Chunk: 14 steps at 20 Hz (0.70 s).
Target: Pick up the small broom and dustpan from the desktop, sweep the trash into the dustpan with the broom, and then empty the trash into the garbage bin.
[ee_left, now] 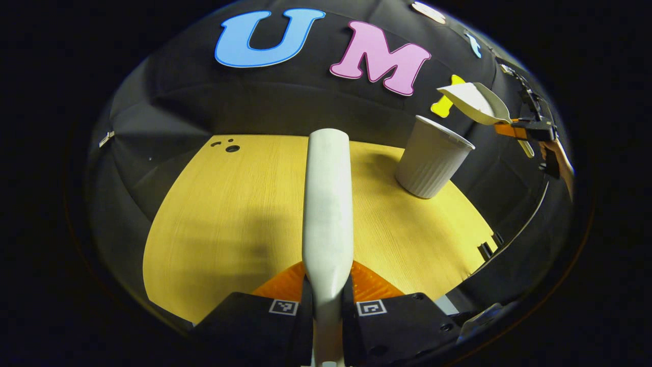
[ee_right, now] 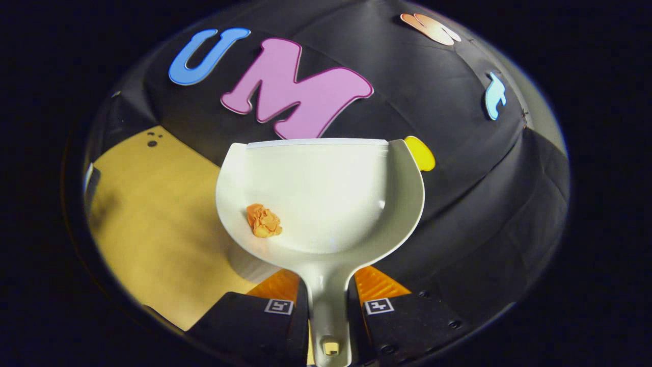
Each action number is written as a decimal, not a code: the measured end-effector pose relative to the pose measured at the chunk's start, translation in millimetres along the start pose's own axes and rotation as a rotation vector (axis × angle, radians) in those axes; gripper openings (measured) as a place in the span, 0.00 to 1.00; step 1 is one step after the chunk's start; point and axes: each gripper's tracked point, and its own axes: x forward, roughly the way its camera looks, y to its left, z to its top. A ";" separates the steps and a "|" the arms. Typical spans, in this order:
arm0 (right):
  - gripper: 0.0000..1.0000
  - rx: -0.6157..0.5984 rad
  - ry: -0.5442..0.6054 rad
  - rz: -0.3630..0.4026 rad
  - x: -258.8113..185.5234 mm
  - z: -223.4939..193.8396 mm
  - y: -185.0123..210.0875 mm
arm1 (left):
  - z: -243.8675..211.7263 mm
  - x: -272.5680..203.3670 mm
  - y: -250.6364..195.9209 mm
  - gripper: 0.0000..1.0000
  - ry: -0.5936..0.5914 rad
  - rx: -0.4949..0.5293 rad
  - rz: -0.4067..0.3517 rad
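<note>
In the left gripper view my left gripper (ee_left: 327, 298) is shut on the white broom handle (ee_left: 327, 204), which points forward over the yellow desktop (ee_left: 229, 214). A white ribbed garbage bin (ee_left: 432, 157) stands at the table's right rear. Above and right of it the white dustpan (ee_left: 476, 103) hangs in the air, held by the other gripper (ee_left: 530, 130). In the right gripper view my right gripper (ee_right: 328, 306) is shut on the dustpan's handle (ee_right: 328, 300). The pan (ee_right: 326, 199) lies roughly level, with a crumpled orange paper scrap (ee_right: 264, 220) in its left part.
Small dark holes (ee_left: 227, 146) mark the desktop's far left corner. The black cloth wall (ee_left: 285, 102) closes off the back and sides. The table's right edge (ee_left: 489, 244) drops off near the bin.
</note>
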 end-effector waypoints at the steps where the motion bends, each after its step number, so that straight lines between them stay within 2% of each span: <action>1: 0.35 -0.038 0.015 -0.037 12.7 -5.1 -15.1 | -2.7 -0.3 0.8 0.27 0.005 -0.002 -0.003; 3: 0.36 -0.125 0.044 -0.095 36.8 -14.4 -31.0 | -6.1 -2.1 3.4 0.28 0.009 -0.004 -0.005; 4: 0.40 -0.179 0.058 -0.125 44.9 -20.6 -36.0 | -5.8 -3.2 6.3 0.27 0.009 -0.004 -0.002; 6: 0.31 -0.311 0.076 -0.164 60.3 -34.0 -39.1 | -3.5 -5.7 8.2 0.27 0.004 -0.015 -0.002; 7: 0.35 -0.387 0.079 -0.177 68.1 -38.9 -39.1 | -1.6 -5.8 8.3 0.28 0.002 -0.019 -0.002; 8: 0.39 -0.461 0.074 -0.189 74.0 -41.0 -35.9 | 0.6 -8.8 9.4 0.28 -0.001 -0.019 -0.001; 11: 0.36 -0.648 0.080 -0.189 85.4 -52.0 -21.8 | 3.7 -9.3 9.2 0.27 -0.004 -0.008 0.007; 14: 0.35 -0.703 0.089 -0.190 88.9 -56.2 -8.4 | 5.9 -11.4 7.3 0.27 -0.003 -0.004 0.014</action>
